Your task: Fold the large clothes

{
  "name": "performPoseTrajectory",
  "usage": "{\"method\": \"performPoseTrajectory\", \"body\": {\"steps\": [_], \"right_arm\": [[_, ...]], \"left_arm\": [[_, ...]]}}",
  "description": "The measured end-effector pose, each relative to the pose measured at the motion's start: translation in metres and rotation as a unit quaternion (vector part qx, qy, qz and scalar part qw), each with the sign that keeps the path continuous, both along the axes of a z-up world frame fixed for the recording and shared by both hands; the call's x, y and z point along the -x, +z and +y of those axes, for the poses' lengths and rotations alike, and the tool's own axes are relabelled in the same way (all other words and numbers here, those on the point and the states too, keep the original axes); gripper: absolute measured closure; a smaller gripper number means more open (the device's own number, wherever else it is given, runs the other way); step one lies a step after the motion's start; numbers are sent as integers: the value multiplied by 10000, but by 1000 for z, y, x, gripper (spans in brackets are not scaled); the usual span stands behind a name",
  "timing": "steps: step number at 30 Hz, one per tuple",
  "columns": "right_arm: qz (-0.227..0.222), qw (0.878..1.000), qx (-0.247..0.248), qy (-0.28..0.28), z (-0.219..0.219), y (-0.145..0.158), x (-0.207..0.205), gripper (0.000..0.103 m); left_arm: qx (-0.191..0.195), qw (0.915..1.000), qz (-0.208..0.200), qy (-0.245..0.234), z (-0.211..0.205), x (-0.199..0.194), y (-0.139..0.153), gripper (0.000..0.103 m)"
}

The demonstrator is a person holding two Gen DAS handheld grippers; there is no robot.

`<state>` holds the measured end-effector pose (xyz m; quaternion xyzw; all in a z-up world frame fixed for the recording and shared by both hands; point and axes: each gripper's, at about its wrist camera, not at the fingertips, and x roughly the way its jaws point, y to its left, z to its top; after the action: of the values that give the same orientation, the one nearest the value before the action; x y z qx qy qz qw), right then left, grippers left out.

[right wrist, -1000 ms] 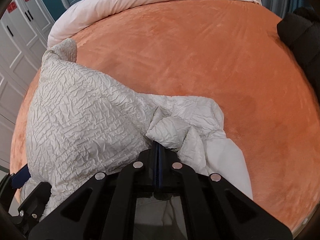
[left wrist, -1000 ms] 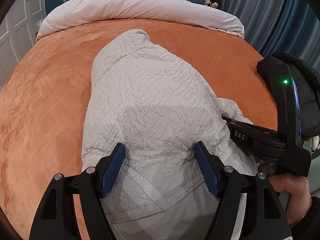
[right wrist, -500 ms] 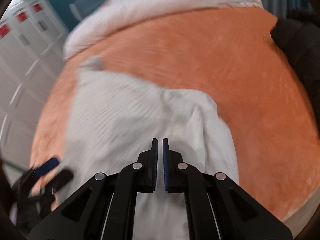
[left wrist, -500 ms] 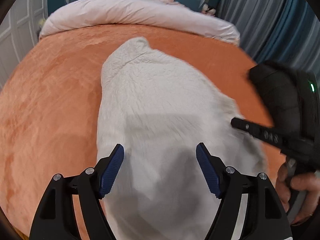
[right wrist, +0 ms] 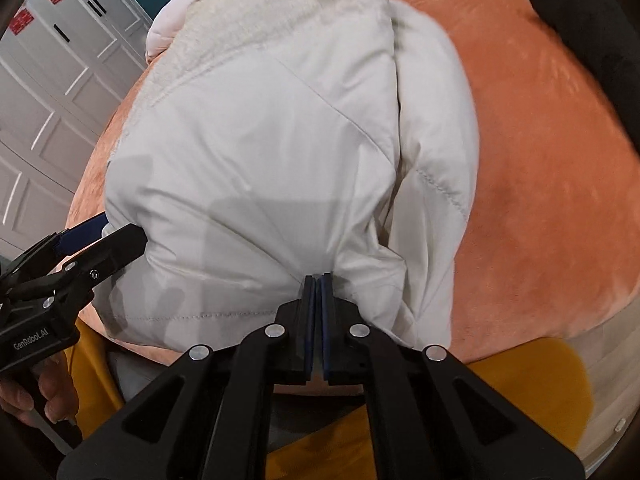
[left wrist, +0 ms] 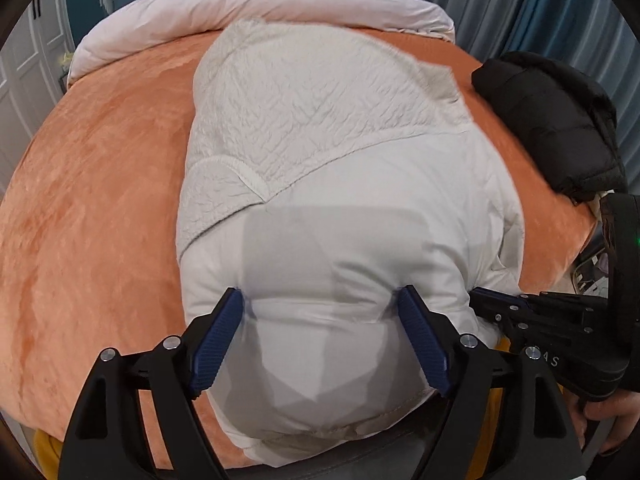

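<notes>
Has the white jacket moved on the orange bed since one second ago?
Yes. The white jacket now reaches the pink duvet at the far end of the orange bed; earlier, orange showed between them.

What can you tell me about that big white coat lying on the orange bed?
The white coat is a puffy padded jacket with a smooth outer shell and a crinkly quilted lining, folded so that both show. It lies lengthwise on the orange bedcover, its hem at the near edge. The right gripper pinches the shell by the hem; the left gripper has its fingers spread wide against the fabric.
</notes>
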<state>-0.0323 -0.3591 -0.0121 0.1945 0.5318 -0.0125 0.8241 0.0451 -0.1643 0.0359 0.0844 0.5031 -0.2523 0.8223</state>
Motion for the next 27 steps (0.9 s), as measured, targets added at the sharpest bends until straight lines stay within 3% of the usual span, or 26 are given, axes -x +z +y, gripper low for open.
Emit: {"method": "performPoseTrajectory", "body": {"steps": [5,7,8,10,12,13,18,24,27], "right_arm": [[71,9996,-243,-82,-6,0,-2,103],[17,9994,-287,-182,-12,15,1,96],[-87,9993,-283,-230,-18,24,1,91],[-456,9976,-256,-444,-26,47,10,61],[-746,9949,-175,-662,-35,64,18,42],[-840,9936,-113,-753,-39,71,20,39],[-657,9925,-92,-1023,-59,67,21,38],[-144,9940,-309,-1037,-55,24,26,32],[-10,9932,-386,-1095,-55,11,24,23]], "left_arm": [[-83,9999,3,145,2,2,-4,19],[-13,9996,89,250,6,1,3,19],[21,9994,126,310,8,1,7,19],[84,9989,177,434,13,2,14,19],[152,9981,145,579,18,5,23,19],[177,9979,111,617,20,6,27,19],[158,9971,43,746,25,7,37,19],[89,9962,55,867,31,5,38,19],[83,9948,92,1009,37,0,36,19]]}}
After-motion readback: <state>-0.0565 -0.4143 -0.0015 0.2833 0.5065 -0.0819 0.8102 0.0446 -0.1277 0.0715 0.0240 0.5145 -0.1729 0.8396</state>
